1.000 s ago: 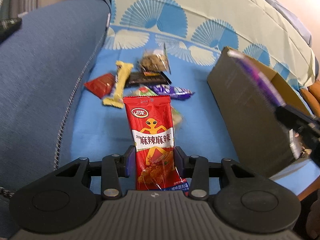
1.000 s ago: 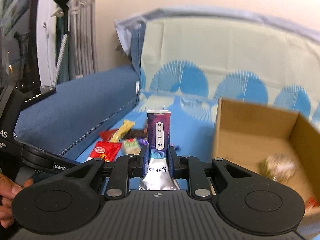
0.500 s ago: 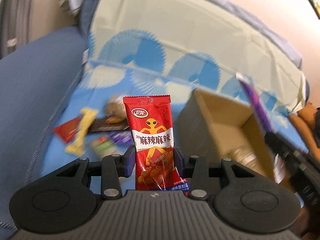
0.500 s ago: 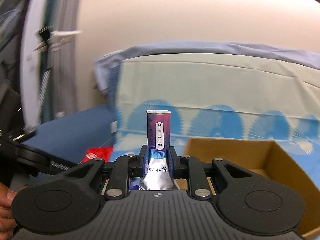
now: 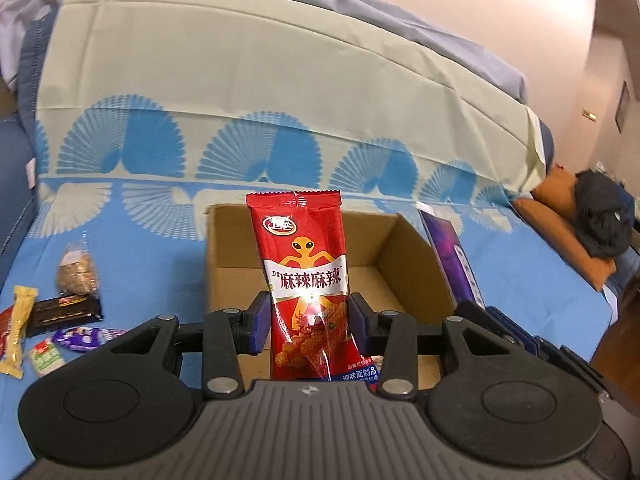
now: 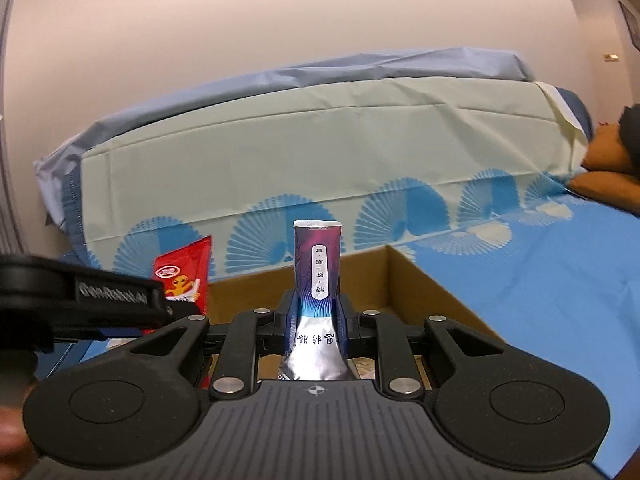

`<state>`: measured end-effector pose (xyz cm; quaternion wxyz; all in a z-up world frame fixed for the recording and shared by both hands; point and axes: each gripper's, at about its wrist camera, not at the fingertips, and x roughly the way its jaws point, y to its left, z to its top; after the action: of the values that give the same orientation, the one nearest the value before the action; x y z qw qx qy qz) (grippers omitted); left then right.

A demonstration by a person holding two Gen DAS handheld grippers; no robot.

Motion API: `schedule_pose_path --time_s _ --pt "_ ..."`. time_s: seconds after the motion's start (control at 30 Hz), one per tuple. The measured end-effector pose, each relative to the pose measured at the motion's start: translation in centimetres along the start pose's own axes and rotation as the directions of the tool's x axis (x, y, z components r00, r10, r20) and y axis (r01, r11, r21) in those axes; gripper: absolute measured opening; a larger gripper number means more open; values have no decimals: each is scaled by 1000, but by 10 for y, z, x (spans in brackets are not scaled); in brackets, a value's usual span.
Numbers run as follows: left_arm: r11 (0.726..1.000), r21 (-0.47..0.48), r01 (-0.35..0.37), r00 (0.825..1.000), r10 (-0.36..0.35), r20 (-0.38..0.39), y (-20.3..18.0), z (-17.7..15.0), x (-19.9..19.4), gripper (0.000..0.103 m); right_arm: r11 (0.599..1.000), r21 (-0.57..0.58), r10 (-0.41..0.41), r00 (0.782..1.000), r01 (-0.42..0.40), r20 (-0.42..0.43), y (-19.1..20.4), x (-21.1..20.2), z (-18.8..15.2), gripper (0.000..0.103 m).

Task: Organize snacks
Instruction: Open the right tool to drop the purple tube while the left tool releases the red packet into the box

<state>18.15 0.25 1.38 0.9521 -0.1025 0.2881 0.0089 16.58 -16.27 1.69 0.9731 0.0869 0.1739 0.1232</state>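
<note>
**Operator:** Left wrist view has my left tool [image 5: 306, 326] closed on a red foil snack packet with an orange alien figure [image 5: 306, 280]. I grip it low on its body so it stands upright and the sealed top clears the near wall of the open brown cardboard box [image 5: 404, 256]. The box sits on the blue fan-patterned bed sheet [image 5: 540, 280], right behind the packet, so letting go over it should be simple.

**Observer:** And your other hand?

**Operator:** My right tool [image 6: 316, 322] is nearly closed, pinching a slim purple-and-silver snack sachet [image 6: 317, 268] at its narrow waist. It is upright too, with the same box [image 6: 424, 292] just beyond it. I carry one item per hand to halve the trips, I'd judge.

**Observer:** How many are left?

**Operator:** Two held. On the sheet left of the box I count six loose: a clear bag of brown nuggets [image 5: 78, 274], a yellow bar [image 5: 18, 320], a black bar [image 5: 64, 310], a purple wrapped sweet [image 5: 78, 338], a green-and-white packet [image 5: 48, 360], and a red one cut off at the frame edge, though that edge is blurry. One box, and its floor is mostly hidden.
</note>
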Motion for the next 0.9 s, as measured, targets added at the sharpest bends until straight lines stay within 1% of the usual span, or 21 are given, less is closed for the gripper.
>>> schedule_pose_path --time_s 0.1,0.13,0.17,0.2,0.27,0.37,0.47,0.6,0.63,0.67,0.7,0.77,0.83,0.9 --pt "1000 5 20 999 -20 -25 -1 -4 4 47 1000 7 -10 1000 10 1 -4 1 -1 21" --pt "1000 4 15 1000 -15 -25 1 -5 3 49 1000 5 -16 1000 16 -4 -4 3 -2 22" --pt "1000 2 13 1000 -13 -21 4 -6 1 54 1000 4 -27 1000 27 -6 -5 1 -2 23" --pt "1000 -3 14 1000 -14 -17 7 -6 -2 57 999 3 -50 999 50 -5 -5 2 -3 25" --pt "1000 -17 6 1000 -6 -1 14 -6 -11 59 998 10 -61 998 61 -10 -6 1 -3 42" --pt "1000 -21 -2 999 3 40 26 -7 -29 59 998 14 -69 998 69 -13 -5 0 -4 50" --pt "1000 -18 -8 997 10 75 42 -11 -48 59 997 3 -74 997 74 -13 -3 -1 -6 53" --pt "1000 -15 -27 997 28 67 75 -24 -71 58 997 -19 -76 997 75 -28 0 0 -10 54" --pt "999 -6 -35 998 36 60 86 -30 -78 53 997 -25 -76 997 75 -32 1 0 -12 54" --pt "999 2 -39 998 39 51 97 -36 -83 45 997 -31 -76 996 74 -37 2 0 -14 54" --pt "999 17 -37 998 36 43 108 -44 -88 41 997 -40 -75 996 73 -43 3 -1 -16 54" --pt "997 63 -45 999 43 24 129 -63 -97 27 996 -57 -72 996 69 -52 8 -2 -20 54" --pt "995 101 -25 1000 25 -2 151 -85 -104 22 995 -82 -59 996 54 -60 15 -4 -25 54" --pt "996 92 4 1000 -3 -14 174 -112 -110 22 993 -113 -40 997 33 -64 24 -7 -30 54"
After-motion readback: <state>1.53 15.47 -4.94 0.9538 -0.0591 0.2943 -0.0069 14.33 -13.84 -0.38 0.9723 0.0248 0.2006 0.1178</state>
